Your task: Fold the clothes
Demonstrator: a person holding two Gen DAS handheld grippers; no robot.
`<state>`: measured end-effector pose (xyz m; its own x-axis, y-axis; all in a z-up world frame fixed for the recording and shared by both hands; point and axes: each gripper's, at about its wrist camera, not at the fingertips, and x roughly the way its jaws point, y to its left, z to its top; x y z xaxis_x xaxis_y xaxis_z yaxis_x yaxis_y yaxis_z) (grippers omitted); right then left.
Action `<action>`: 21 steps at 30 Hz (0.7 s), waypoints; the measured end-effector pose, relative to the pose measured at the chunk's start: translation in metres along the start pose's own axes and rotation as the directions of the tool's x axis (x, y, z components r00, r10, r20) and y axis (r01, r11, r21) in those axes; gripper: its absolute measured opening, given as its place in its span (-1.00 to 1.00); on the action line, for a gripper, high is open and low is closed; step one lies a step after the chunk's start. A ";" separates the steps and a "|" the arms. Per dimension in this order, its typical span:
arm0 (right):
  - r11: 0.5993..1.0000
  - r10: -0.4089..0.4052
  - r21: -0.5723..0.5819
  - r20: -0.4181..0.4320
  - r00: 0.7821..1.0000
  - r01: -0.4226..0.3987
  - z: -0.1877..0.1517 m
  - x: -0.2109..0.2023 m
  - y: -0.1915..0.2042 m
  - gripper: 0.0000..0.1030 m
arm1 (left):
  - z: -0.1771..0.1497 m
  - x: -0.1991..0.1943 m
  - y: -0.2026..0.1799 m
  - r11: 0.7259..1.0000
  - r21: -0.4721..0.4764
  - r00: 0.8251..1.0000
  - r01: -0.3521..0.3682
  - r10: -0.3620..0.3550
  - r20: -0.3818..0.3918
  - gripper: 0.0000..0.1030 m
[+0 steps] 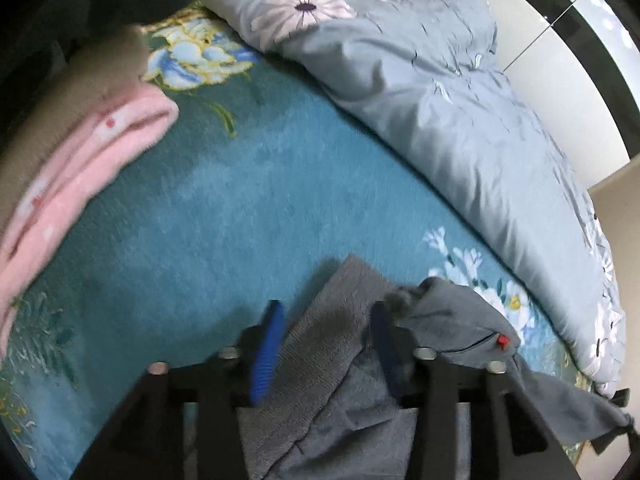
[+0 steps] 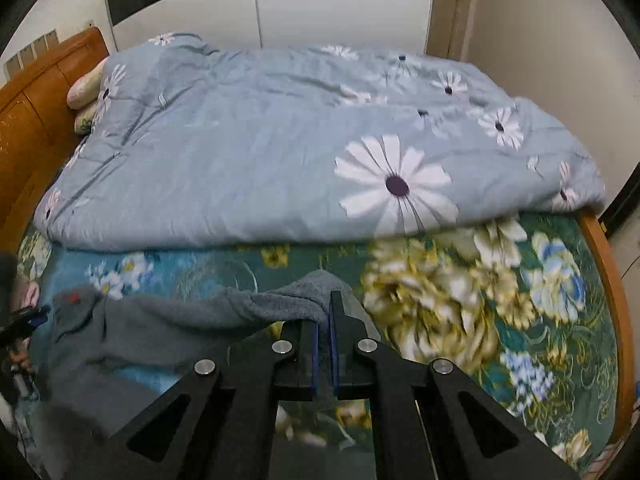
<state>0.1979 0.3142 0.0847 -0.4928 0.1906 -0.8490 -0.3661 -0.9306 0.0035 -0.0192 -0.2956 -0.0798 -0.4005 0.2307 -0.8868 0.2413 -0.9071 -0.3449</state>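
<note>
At the far left of the left wrist view lies a soft pink fleece garment with small red dots [image 1: 80,152], folded over on itself on a brownish piece, with a dark garment beyond it; this stack reads as clothes already done. To its right stretches the teal plush floral bed cover [image 1: 224,200], bare in the middle. Lower down, the left tongs [image 1: 328,344] stand half open astride the ribbed hem of the grey knitted fleece garment [image 1: 340,320]; the cloth lies between the blue pads without being pinched. Just right of them a bunched part of the same garment shows a small red zip pull [image 1: 502,341].

In the right wrist view the garment trails from the left, draped and lifted off the bed, to the right tongs [image 2: 325,332], which are closed tight on a ribbed cuff or corner of it. Behind, a pale blue quilt printed with white daisies [image 2: 280,140] is heaped across the far half of the bed.

I judge the grey piece is only being spread out: no fold in it yet, so laying it flat, folding and stacking remain.
</note>
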 end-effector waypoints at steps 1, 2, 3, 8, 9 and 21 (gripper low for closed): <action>1.000 -0.004 -0.002 -0.025 1.000 0.004 -0.004 0.005 -0.004 -0.92 | -0.001 0.004 -0.001 1.000 0.002 1.000 -0.010 0.010 -0.013 0.00; 1.000 -0.004 0.008 -0.051 0.999 0.004 -0.008 0.012 -0.008 -0.92 | -0.003 0.008 -0.003 1.000 0.006 0.999 -0.024 0.024 -0.025 0.00; 1.000 -0.003 0.018 -0.076 0.997 0.005 -0.012 0.020 -0.012 -0.92 | -0.004 0.011 -0.005 0.999 0.018 0.998 -0.048 0.048 -0.032 0.01; 0.994 -0.007 0.103 -0.149 0.989 0.022 -0.019 0.057 -0.032 -0.91 | 0.000 0.019 -0.015 0.992 0.061 0.992 -0.109 0.113 -0.058 -0.04; 0.990 -0.006 0.137 -0.151 0.988 0.027 -0.016 0.065 -0.037 -0.91 | 0.001 0.019 -0.016 0.993 0.054 0.993 -0.101 0.104 -0.061 -0.04; 0.987 0.058 0.155 -0.131 0.990 -0.037 0.019 0.093 -0.030 -0.22 | 0.000 0.021 -0.019 0.999 0.016 0.996 -0.040 0.041 -0.081 0.02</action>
<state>0.1481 0.3660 0.0153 -0.4057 0.0940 -0.9092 -0.4651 -0.8775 0.1168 -0.0321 -0.2738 -0.0915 -0.3171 0.2208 -0.9223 0.2426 -0.9213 -0.3039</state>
